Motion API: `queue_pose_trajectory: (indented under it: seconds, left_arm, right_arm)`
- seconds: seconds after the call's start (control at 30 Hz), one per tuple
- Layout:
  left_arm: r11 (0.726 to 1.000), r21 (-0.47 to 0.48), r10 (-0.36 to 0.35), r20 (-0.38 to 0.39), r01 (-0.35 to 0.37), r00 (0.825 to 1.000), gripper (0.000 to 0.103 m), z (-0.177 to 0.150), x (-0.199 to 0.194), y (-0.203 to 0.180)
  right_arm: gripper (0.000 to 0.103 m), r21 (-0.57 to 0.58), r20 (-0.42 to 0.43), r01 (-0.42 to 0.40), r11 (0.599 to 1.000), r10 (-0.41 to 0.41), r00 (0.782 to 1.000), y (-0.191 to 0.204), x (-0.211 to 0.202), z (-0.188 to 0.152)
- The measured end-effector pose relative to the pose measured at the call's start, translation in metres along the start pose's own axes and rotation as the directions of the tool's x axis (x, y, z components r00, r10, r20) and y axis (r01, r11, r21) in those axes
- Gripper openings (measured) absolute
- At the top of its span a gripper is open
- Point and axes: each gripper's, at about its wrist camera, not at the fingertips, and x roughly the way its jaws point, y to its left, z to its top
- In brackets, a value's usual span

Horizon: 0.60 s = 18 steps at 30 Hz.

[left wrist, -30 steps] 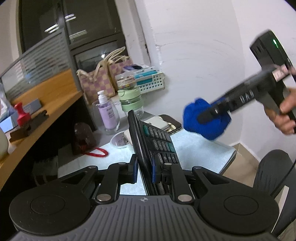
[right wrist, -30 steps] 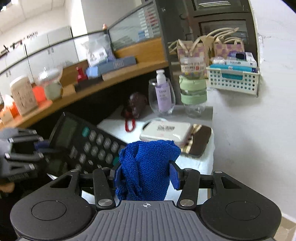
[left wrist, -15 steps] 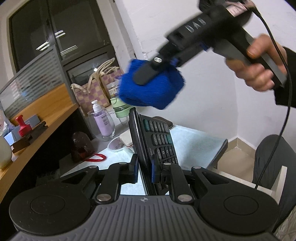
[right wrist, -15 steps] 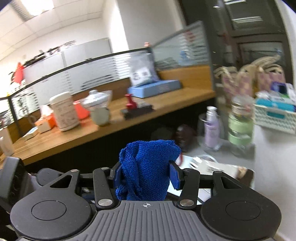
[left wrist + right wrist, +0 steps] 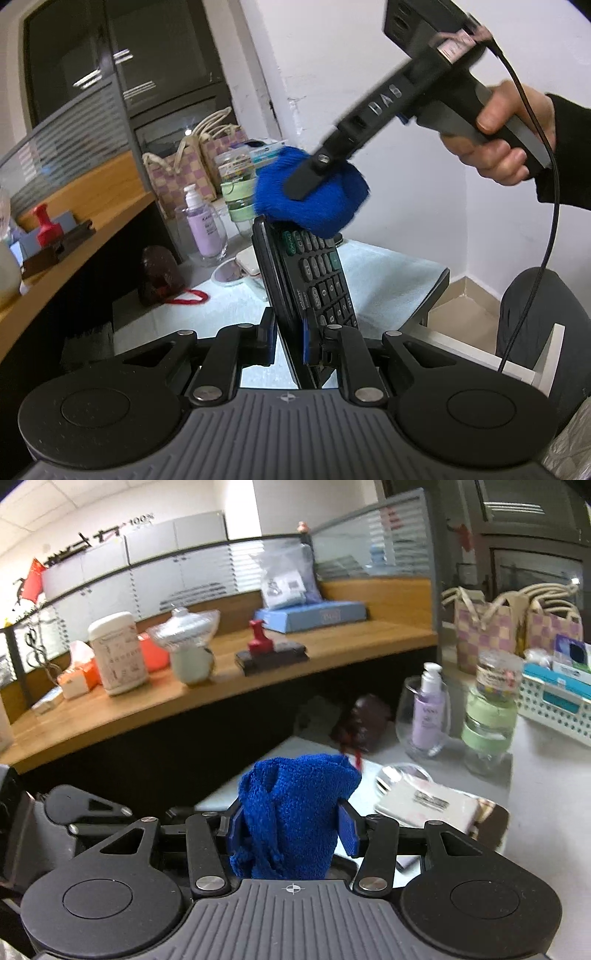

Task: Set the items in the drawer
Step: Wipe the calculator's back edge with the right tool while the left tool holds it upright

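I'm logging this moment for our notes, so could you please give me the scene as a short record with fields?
left gripper: shut on calculator, held on edge, keys facing right
right gripper: shut on blue cloth
cloth vs calculator: in the left view the cloth overlaps the calculator's far end; contact cannot be told
hand: grips the right gripper's handle
table: holds pump bottle, green jar, small mirror
drawer: not in view
wooden desk: red stamp, blue box
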Motion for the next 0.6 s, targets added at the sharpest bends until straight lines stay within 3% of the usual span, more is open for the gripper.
queue_pose_trajectory:
  seconds: [0.2,0.6]
  left_arm:
    - [1.000,-0.003,-0.002,0.012,0.002,1.000,0.018,-0.004,-0.003,0.002]
    - [0.999,0.030,-0.017,0.030,0.016,0.999,0.017,0.000,-0.004,-0.005]
  right_arm:
    - [0.052,0.001,-0.052,0.096,0.995,-0.096,0.994,-0.014,0.002,-0.013]
    - [0.051,0.104,0.109,-0.035,0.994,0.024,0.994,-0.006,-0.007,0.014]
